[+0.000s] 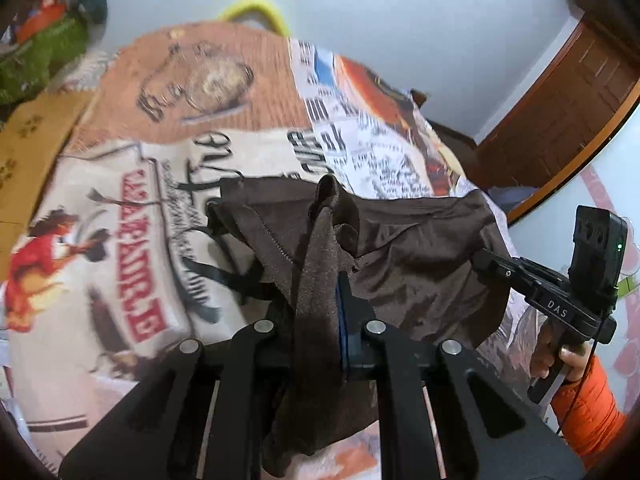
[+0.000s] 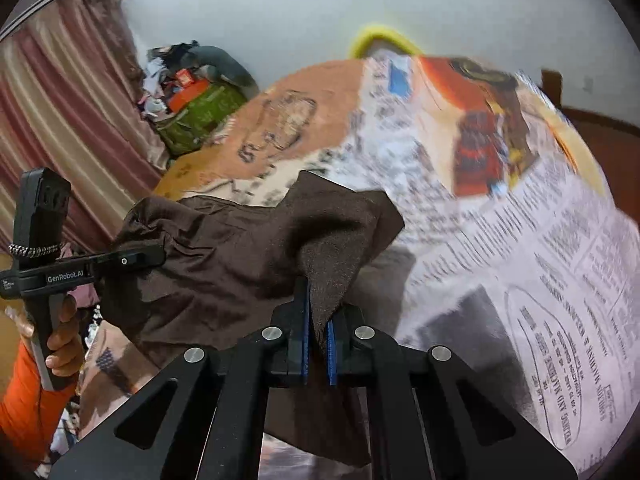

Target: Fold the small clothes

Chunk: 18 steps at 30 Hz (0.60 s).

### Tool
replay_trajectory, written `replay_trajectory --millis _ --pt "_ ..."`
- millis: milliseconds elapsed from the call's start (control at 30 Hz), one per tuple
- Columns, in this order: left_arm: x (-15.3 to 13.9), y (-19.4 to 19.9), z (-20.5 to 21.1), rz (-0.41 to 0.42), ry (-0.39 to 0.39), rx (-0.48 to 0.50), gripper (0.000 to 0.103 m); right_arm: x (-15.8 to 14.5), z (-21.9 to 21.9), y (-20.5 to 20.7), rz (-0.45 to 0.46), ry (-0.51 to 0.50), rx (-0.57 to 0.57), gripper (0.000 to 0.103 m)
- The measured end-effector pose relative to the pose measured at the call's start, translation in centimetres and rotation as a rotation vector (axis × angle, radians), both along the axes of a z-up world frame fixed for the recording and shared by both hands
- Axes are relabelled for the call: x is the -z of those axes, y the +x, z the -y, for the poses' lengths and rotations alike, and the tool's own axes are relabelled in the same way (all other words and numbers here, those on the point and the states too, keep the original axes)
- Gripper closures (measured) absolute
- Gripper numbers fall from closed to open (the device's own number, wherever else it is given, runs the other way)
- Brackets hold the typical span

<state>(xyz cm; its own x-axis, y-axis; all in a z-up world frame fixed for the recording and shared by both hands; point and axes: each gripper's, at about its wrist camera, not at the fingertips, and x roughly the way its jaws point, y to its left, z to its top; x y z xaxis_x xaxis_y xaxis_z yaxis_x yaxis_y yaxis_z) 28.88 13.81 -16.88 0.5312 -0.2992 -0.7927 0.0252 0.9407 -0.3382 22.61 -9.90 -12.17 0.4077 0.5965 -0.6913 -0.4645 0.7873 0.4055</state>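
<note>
A small dark brown garment (image 1: 416, 252) hangs stretched between my two grippers above a bed. My left gripper (image 1: 326, 280) is shut on one edge of it; folds of cloth drape over and hide its fingertips. The right gripper (image 1: 480, 260) shows at the right of that view, pinching the other edge. In the right wrist view my right gripper (image 2: 319, 304) is shut on a corner of the brown garment (image 2: 224, 260) between blue pads. The left gripper (image 2: 156, 258) shows at the left there, its tip buried in the cloth.
A printed blanket (image 1: 168, 160) with text and pictures covers the bed (image 2: 520, 240) below. A green bag (image 2: 200, 116) heaped with things stands by striped curtains (image 2: 60, 120). A wooden door (image 1: 568, 96) is at the right. A yellow hoop (image 1: 256, 12) lies beyond the bed.
</note>
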Motion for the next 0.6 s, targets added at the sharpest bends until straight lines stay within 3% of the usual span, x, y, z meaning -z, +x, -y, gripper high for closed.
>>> replay_trajectory --millis 267,467,600 --pt "-2.7 -4.3 -5.8 0.052 0.015 -0.090 0.090 -3.4 -5.3 -2.0 0.071 0.008 -0.084 0.098" --pt "-0.8 -6.6 -10.4 -0.008 0.010 -0.162 0.090 -2.0 -10.4 -2.8 0.037 -0.004 -0.154 0.098" --pt "2.1 -7.5 -13.5 -0.082 -0.020 -0.198 0.090 -0.3 -13.4 -2.8 -0.014 -0.015 -0.191 0.098"
